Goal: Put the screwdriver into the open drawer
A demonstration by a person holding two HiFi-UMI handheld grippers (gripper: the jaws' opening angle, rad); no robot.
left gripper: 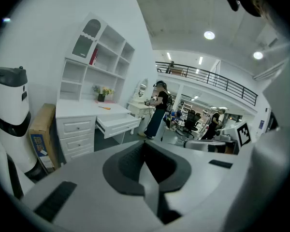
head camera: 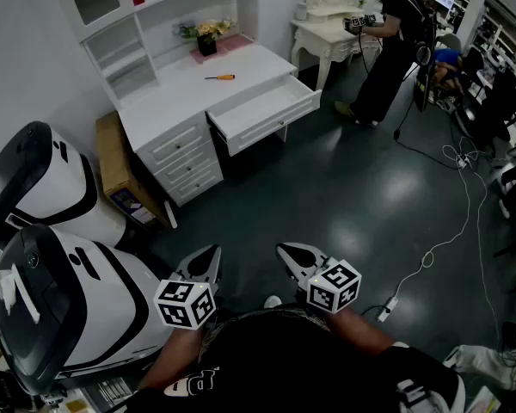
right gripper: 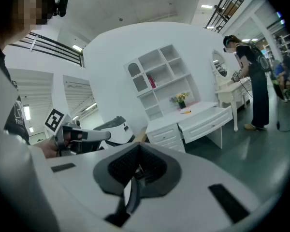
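An orange-handled screwdriver [head camera: 221,77] lies on top of the white desk [head camera: 181,101], left of the open drawer [head camera: 267,106] that juts out to the right. It also shows small and far off as the screwdriver [left gripper: 105,108] in the left gripper view and the screwdriver [right gripper: 185,112] in the right one, above the drawer [left gripper: 118,122] [right gripper: 208,120]. My left gripper [head camera: 206,263] [left gripper: 151,182] and right gripper [head camera: 292,256] [right gripper: 133,187] are side by side close to my body, well away from the desk. Both are shut and hold nothing.
Two large white rounded machines [head camera: 47,188] [head camera: 64,308] stand at the left, with a cardboard box [head camera: 116,166] against the desk's side. A person [head camera: 387,50] stands at a white dressing table at the back right. Cables [head camera: 464,196] and a power strip [head camera: 387,310] lie on the dark floor.
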